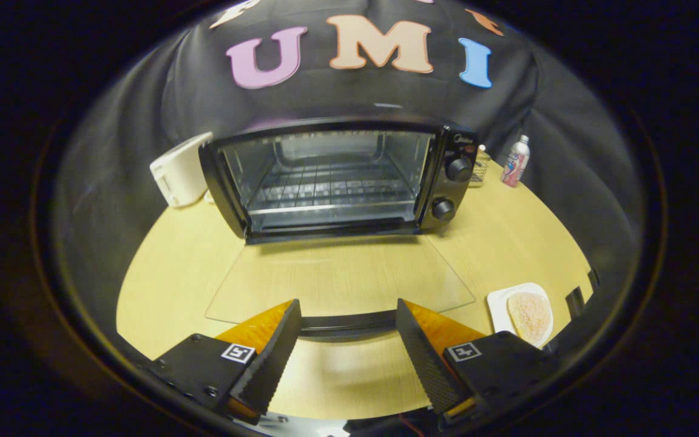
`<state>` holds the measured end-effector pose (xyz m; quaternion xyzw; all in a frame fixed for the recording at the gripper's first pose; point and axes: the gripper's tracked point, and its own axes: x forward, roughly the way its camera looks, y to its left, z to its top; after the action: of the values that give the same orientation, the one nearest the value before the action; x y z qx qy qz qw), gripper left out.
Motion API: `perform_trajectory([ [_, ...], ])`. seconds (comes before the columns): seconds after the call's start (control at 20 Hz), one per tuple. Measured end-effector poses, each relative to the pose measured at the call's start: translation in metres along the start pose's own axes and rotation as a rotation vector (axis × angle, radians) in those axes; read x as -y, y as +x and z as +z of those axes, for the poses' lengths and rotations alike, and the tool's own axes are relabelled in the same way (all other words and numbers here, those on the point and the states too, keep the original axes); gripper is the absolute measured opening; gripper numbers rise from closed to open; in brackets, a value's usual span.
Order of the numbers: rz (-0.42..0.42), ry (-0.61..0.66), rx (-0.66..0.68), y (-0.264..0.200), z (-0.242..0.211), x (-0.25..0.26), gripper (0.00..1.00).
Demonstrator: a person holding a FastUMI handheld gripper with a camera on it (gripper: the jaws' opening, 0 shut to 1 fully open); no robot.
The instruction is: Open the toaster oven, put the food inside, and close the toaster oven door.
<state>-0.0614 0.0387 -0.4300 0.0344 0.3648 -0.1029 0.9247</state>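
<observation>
The black toaster oven (446,182) stands at the back of the wooden table with its glass door (337,276) folded flat down toward me. The door's dark handle (349,323) lies just ahead of my fingertips, spanning the gap between them. Inside, a wire rack (331,185) sits bare. The food, a pale round slice, rests on a small white plate (498,303) to the right of the right finger. My gripper (348,312) is open, nothing between its fingers.
A white appliance (181,170) stands left of the oven. A small bottle (516,161) and a wire basket (479,169) sit behind the oven's right side. Bare tabletop (167,273) stretches on either side of the lowered door.
</observation>
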Motion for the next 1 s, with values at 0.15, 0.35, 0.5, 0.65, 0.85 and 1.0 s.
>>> perform_trajectory([
  [0.15,0.027,0.010,-0.036,0.013,-0.009,-0.007,0.96],
  [0.35,0.029,0.028,-0.020,0.023,-0.006,-0.006,0.96],
  [0.5,0.040,0.022,-0.018,0.031,-0.005,-0.005,0.96],
  [0.65,0.042,0.023,-0.005,0.038,-0.002,-0.004,0.96],
  [0.85,0.043,0.035,0.007,0.039,0.001,-0.003,0.96],
  [1.0,0.067,0.010,0.002,0.031,0.001,-0.004,0.96],
])
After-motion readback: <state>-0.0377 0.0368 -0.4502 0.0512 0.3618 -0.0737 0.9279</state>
